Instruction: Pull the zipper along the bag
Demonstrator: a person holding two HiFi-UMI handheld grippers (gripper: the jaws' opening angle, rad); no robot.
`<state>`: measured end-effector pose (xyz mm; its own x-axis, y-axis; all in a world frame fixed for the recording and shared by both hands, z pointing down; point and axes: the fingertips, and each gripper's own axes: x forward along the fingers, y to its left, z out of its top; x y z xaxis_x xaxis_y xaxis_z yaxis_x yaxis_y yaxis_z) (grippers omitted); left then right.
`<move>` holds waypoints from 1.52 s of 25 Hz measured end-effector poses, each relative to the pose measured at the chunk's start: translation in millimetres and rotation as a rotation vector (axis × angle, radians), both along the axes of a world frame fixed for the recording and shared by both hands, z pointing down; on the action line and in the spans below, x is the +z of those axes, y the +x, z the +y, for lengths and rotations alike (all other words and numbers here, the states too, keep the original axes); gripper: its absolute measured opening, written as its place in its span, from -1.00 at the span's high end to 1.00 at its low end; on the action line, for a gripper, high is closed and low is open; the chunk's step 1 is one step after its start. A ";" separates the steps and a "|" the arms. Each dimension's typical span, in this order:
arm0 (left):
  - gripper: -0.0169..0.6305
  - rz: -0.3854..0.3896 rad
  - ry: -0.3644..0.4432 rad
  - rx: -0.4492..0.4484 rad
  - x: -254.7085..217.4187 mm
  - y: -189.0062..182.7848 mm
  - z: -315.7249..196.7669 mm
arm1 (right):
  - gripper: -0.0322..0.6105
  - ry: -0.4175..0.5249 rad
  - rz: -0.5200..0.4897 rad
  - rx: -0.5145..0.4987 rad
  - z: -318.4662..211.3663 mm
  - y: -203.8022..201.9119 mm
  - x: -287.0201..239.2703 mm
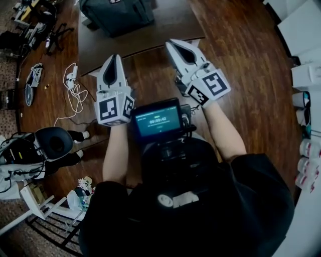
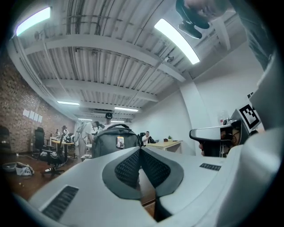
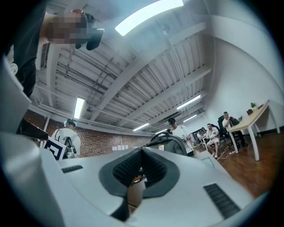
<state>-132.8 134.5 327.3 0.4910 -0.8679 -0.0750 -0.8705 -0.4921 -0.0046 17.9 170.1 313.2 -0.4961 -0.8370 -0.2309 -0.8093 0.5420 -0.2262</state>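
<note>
Resting on the table [image 1: 170,22], a dark bag [image 1: 118,15], contents unseen

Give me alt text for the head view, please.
The left gripper and right gripper, both white with jaws shut and empty, point toward a dark bag on a table, not touching it. A small screen glows below them.

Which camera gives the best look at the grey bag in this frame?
The left gripper view: the bag stands straight ahead, with its top handle and front face visible above the jaws. The head view cuts the bag off at the picture's top edge. The right gripper view shows only its upper part behind the jaws.
</note>
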 end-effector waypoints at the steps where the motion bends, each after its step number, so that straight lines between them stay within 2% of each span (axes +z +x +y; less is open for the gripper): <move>1: 0.94 -0.005 -0.005 -0.015 -0.3 -1.5 -2.2 | 0.87 -0.001 0.013 0.003 -2.3 -1.8 0.0; 5: 0.94 -0.014 -0.022 -0.030 0.4 -2.6 -10.1 | 0.87 -0.001 0.077 0.031 -12.1 -4.8 2.6; 10: 0.94 0.005 -0.043 -0.018 11.2 4.6 -3.7 | 0.87 -0.078 0.111 0.034 -3.0 -6.1 23.7; 14: 0.94 0.016 -0.043 -0.022 12.1 4.1 -4.4 | 0.87 -0.095 0.142 0.042 1.0 -7.4 28.9; 26: 0.94 0.006 -0.018 0.003 0.6 8.6 -3.1 | 0.87 -0.020 0.133 0.051 4.6 -10.5 10.4; 32: 0.94 0.051 -0.037 -0.004 -0.1 9.6 -3.5 | 0.87 -0.008 0.134 0.044 6.1 -9.9 6.8; 38: 0.94 -0.020 0.010 -0.011 -7.1 15.7 1.7 | 0.87 0.011 0.149 0.053 7.2 -12.2 0.0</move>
